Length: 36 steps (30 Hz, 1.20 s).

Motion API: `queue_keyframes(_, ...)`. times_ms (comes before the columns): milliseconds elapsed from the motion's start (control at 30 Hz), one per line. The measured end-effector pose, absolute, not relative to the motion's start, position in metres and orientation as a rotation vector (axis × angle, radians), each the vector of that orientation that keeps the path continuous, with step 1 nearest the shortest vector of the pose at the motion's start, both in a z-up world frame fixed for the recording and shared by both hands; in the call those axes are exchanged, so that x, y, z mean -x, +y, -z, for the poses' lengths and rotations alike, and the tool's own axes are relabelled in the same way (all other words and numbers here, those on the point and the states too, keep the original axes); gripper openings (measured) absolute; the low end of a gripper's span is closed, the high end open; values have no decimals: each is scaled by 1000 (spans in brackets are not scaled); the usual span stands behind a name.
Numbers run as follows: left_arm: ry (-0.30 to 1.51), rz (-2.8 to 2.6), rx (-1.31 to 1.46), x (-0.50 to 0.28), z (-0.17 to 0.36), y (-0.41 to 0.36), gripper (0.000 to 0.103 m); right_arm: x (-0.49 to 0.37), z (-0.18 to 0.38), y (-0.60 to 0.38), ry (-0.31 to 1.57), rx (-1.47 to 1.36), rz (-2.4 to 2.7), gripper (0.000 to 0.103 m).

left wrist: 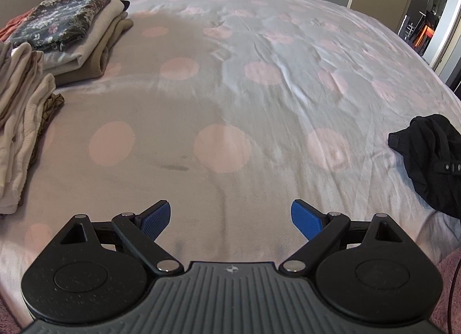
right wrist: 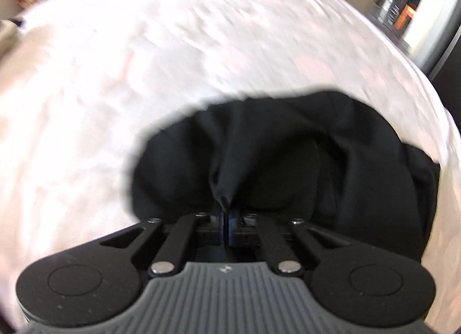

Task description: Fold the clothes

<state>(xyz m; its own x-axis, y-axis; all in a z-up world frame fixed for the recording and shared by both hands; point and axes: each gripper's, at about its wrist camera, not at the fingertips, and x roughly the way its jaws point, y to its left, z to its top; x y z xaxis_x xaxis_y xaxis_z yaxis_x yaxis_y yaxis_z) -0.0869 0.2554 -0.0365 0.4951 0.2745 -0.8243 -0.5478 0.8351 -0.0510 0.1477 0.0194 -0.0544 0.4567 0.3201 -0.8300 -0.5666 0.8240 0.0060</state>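
Observation:
A crumpled black garment (right wrist: 288,155) lies on the bed, filling the middle of the blurred right wrist view. My right gripper (right wrist: 226,213) is shut on a pinched fold of it. The same garment shows at the right edge of the left wrist view (left wrist: 432,158). My left gripper (left wrist: 230,218) is open and empty, its blue pads (left wrist: 157,218) wide apart above the bedsheet, well left of the garment.
The bed (left wrist: 230,89) has a pale sheet with pink dots. Two stacks of folded clothes sit at the left: a beige stack (left wrist: 20,120) near, and one topped by a dark floral piece (left wrist: 63,22) farther back. An open doorway (left wrist: 432,25) is at the right.

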Motion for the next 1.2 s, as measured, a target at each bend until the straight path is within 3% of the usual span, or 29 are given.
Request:
queue_keyframes(433, 761, -634, 339, 136, -24, 277, 92, 10, -105, 141, 622, 119, -1207, 1)
queue_keyframes(633, 722, -695, 344, 157, -37, 291, 92, 53, -134, 146, 533, 9, -1394, 0)
queue_keyframes(933, 813, -656, 343, 153, -8, 290, 92, 13, -26, 123, 796, 109, -1106, 6)
queue_keyframes(1033, 848, -640, 355, 149, 6, 292, 92, -7, 10, 107, 842, 144, -975, 17)
queue_keyframes(1100, 860, -638, 371, 147, 14, 294, 92, -20, 28, 97, 852, 165, -901, 34)
queue_keyframes(1200, 863, -617, 389, 143, 25, 297, 92, -39, 50, 86, 865, 191, -816, 43)
